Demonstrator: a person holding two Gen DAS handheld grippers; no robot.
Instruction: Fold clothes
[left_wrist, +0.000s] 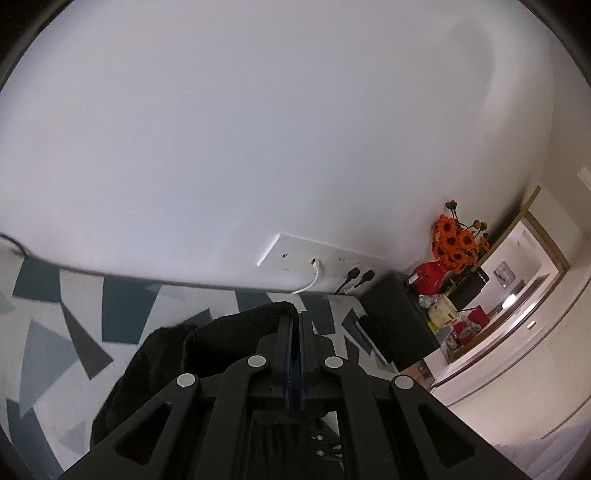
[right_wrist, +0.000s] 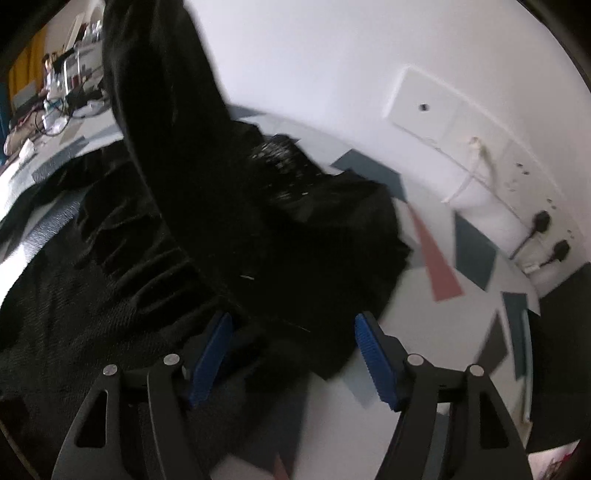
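A black knitted garment (right_wrist: 122, 295) lies bunched on a white cover with blue, grey and pink shapes (right_wrist: 439, 258). One stretch of it (right_wrist: 162, 92) rises steeply toward the upper left of the right wrist view. My right gripper (right_wrist: 293, 318) hangs just above the cloth's near edge, open, its blue pads (right_wrist: 212, 354) wide apart and pressing on nothing. In the left wrist view my left gripper (left_wrist: 296, 314) is raised and shut on a fold of the same black garment (left_wrist: 207, 343), which drapes over its left finger and hangs down below.
A white wall runs behind the cover, carrying a socket panel (left_wrist: 317, 258) with a white cable and two black plugs (right_wrist: 546, 236). To the right stand a black box (left_wrist: 399, 317), orange flowers (left_wrist: 454, 240) in a red vase, and cluttered shelves. More clutter sits far left (right_wrist: 55, 96).
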